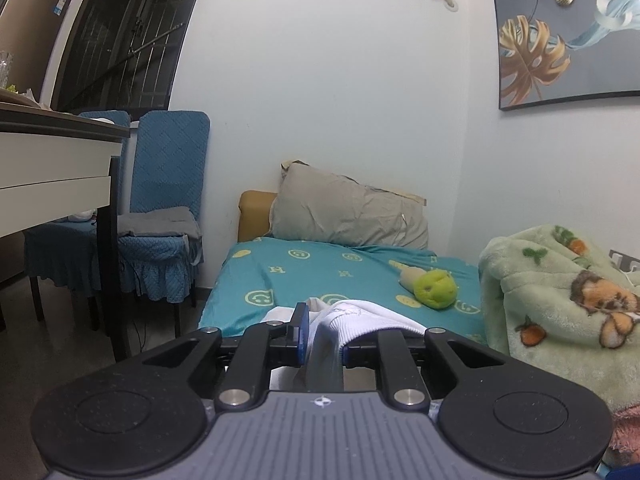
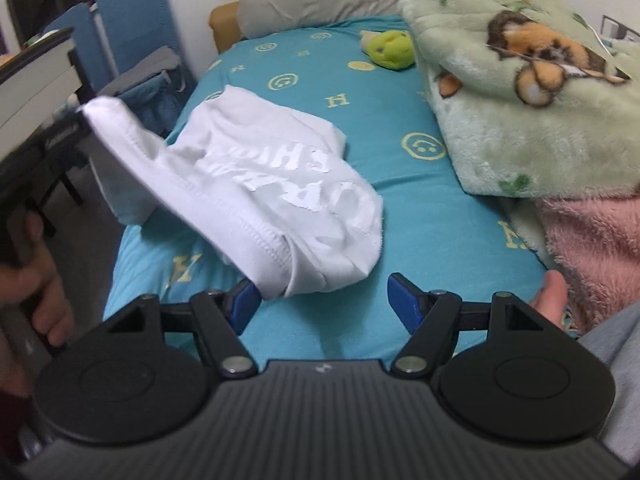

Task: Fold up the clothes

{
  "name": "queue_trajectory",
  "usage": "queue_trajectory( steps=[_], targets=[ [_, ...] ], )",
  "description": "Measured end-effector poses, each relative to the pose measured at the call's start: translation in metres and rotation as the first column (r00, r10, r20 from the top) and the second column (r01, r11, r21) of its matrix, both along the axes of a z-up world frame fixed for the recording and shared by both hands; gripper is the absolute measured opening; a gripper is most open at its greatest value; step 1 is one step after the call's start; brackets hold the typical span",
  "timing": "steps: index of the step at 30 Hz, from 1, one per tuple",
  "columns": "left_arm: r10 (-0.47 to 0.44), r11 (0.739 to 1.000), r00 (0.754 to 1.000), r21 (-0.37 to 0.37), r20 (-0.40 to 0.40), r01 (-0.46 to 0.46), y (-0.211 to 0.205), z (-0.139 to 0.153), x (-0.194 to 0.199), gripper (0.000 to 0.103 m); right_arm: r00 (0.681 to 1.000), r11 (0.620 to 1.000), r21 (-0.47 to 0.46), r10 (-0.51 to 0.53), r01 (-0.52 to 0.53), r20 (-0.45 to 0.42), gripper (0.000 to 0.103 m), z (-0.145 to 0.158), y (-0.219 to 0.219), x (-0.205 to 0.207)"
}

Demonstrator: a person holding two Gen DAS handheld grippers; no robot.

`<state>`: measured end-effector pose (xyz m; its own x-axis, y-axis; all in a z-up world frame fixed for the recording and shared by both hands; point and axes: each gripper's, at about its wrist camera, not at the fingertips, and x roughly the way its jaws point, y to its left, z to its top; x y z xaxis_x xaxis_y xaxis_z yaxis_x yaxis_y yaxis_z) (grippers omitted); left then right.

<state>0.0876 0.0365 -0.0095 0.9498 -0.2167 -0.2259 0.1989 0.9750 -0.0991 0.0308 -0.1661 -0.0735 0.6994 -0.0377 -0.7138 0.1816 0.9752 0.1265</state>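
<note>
The folding looks barely begun; the white knit garment with pale printed lettering (image 2: 280, 184) lies rumpled on the teal smiley-print bedsheet (image 2: 420, 216), one ribbed edge lifted off the bed and pinched in the left gripper (image 1: 322, 344); the right gripper (image 2: 320, 304) gapes with nothing between its jaws (just short of the cloth's near hem); every fold remains.

Left wrist looks nearly level along the bed (image 1: 320, 276) toward the pillow (image 1: 348, 212) — right wrist tilts down, close over the same sheet.
</note>
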Motion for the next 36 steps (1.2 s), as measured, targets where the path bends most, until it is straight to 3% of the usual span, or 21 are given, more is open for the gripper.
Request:
queue_trajectory(
  steps=[6, 14, 17, 20, 24, 27, 31, 36],
  targets=[
    [0.008, 1.000, 1.000, -0.014, 0.006, -0.008, 0.001, 0.001, -0.002, 0.016, 0.999, 0.998, 0.037, -0.042, 0.043, -0.024, 0.071, -0.022, 0.017, 0.021],
    [0.056, 0.998, 0.998, 0.004, 0.010, -0.056, 0.001, -0.002, 0.000, 0.016, 0.995, 0.995, -0.018, -0.095, 0.095, 0.008, 0.071, -0.052, 0.044, 0.045],
    [0.115, 0.993, 0.993, -0.001, 0.014, -0.115, 0.004, -0.004, 0.000, 0.016, 0.970, 0.970, -0.015, -0.241, 0.241, 0.019, 0.071, -0.058, 0.025, 0.046],
    [0.173, 0.985, 0.985, -0.029, 0.018, -0.172, 0.011, -0.005, -0.001, 0.016, 0.915, 0.922, 0.003, -0.386, 0.388, 0.114, 0.071, -0.039, -0.003, 0.038],
    [0.210, 0.969, 0.978, -0.133, 0.002, -0.208, 0.026, 0.016, 0.004, 0.019, 0.837, 0.870, 0.118, -0.494, 0.479, 0.235, 0.081, 0.005, -0.042, 0.036],
    [0.226, 0.969, 0.969, -0.120, 0.104, -0.214, 0.019, 0.054, -0.001, 0.019, 0.804, 0.877, 0.169, -0.480, 0.449, 0.351, 0.081, 0.058, -0.055, 0.049],
    [0.230, 0.971, 0.944, -0.127, 0.236, -0.204, 0.012, 0.127, -0.013, 0.023, 0.742, 0.903, 0.181, -0.424, 0.389, 0.520, 0.081, 0.143, -0.062, 0.053],
    [0.223, 0.974, 0.897, -0.131, 0.381, -0.186, 0.011, 0.238, -0.034, 0.030, 0.625, 0.933, 0.156, -0.335, 0.324, 0.705, 0.081, 0.253, -0.063, 0.027]
  ],
)
